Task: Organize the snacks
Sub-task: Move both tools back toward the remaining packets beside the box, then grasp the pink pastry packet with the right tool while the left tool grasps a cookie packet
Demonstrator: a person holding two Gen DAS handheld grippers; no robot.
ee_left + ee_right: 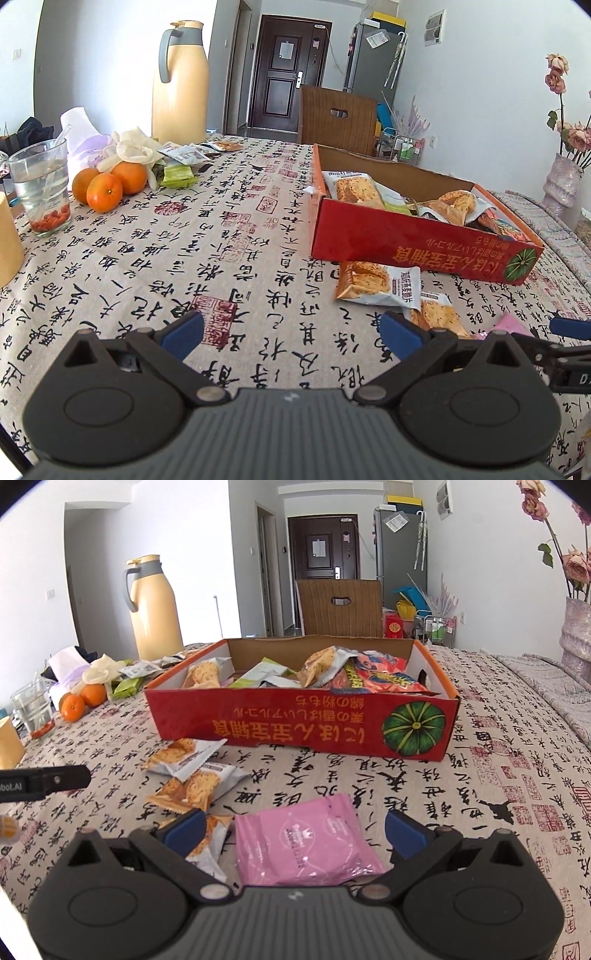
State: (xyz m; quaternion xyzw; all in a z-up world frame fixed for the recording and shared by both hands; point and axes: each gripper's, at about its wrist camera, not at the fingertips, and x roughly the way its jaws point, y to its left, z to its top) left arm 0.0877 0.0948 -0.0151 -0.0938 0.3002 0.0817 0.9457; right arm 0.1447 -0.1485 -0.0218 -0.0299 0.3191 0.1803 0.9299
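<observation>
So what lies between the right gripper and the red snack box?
In the right wrist view, a pink packet lies between the open right gripper's fingers. Beyond it, bare tablecloth runs to the red box. Cracker packets sit off to the left.

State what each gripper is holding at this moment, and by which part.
Nothing is held. The left gripper is open over bare tablecloth. The right gripper is open around the pink packet, which lies flat on the table, ungripped.

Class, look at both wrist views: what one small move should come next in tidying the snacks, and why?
Probably close the right hand-held gripper on the pink packet. Its jaws are open with the packet lying between them on the tablecloth, outside the red box, which already holds other snacks.
</observation>
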